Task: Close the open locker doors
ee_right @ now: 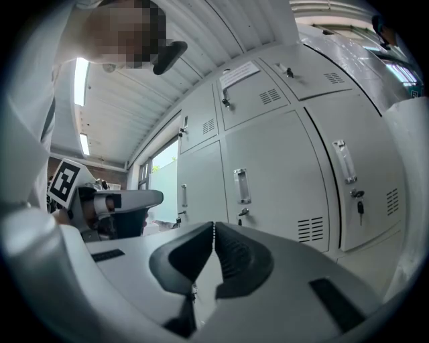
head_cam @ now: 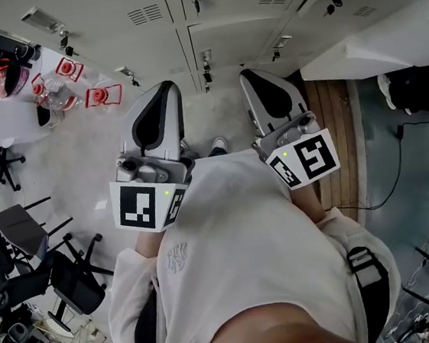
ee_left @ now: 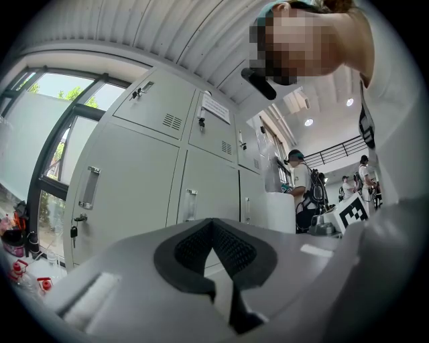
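A bank of grey lockers [head_cam: 205, 22] stands ahead of me, and the doors straight in front are closed. At the right, one white locker door [head_cam: 373, 47] swings out into the room; it also shows as a pale slab [ee_left: 283, 209] in the left gripper view. My left gripper [head_cam: 165, 85] and right gripper [head_cam: 246, 72] point at the lockers side by side, well short of them. The left gripper's [ee_left: 213, 225] jaws are shut and hold nothing. The right gripper's [ee_right: 214, 228] jaws meet too, with nothing between them. A key hangs in one lock [ee_right: 360, 209].
Black office chairs [head_cam: 53, 274] crowd the left side. A table [head_cam: 9, 121] with bottles and red items stands at the far left. A wooden floor strip [head_cam: 335, 138] and a cable [head_cam: 379, 196] lie at the right. People [ee_left: 301, 191] stand further down the row.
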The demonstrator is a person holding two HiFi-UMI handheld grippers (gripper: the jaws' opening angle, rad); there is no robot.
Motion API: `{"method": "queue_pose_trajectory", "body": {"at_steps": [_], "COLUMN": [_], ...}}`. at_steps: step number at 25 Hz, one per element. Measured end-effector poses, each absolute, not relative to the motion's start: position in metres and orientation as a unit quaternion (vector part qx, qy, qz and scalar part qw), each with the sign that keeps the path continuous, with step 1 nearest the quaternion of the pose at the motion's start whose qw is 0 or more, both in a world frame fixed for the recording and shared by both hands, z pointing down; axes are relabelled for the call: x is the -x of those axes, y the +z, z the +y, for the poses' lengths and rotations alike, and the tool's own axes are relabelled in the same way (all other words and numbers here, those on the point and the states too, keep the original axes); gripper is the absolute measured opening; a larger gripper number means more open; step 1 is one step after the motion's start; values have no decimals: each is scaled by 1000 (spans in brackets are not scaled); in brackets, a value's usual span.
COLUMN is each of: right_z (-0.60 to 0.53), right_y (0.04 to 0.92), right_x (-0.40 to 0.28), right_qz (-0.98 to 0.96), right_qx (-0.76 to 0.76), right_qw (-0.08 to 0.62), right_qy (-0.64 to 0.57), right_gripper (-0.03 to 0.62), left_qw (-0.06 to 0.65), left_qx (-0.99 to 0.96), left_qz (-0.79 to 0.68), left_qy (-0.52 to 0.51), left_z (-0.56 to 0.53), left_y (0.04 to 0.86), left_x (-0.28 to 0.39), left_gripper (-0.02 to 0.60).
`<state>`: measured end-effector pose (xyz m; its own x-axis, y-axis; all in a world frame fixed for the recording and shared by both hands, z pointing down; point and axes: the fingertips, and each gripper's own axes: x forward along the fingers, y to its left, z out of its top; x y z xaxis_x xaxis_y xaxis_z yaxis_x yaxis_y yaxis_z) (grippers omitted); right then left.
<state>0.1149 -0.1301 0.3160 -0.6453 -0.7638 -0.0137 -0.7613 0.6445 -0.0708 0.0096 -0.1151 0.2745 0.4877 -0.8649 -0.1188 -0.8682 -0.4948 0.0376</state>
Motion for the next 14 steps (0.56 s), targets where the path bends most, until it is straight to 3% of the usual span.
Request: {"method": "queue_pose_trajectory", "body": {"at_steps": [14], "right_z": [-136], "right_y": [312], "right_x": [-123], "right_qz": [904], "right_qx": [425], "right_qw": [30], "right_qy": [-29], "right_gripper": [17], "left_qw": [15], "left_qx": [866], "left_qz": [497], "left_qy": [60], "left_z": [-119], "left_y": [272], "left_x": [-17], "left_gripper": [8]}}
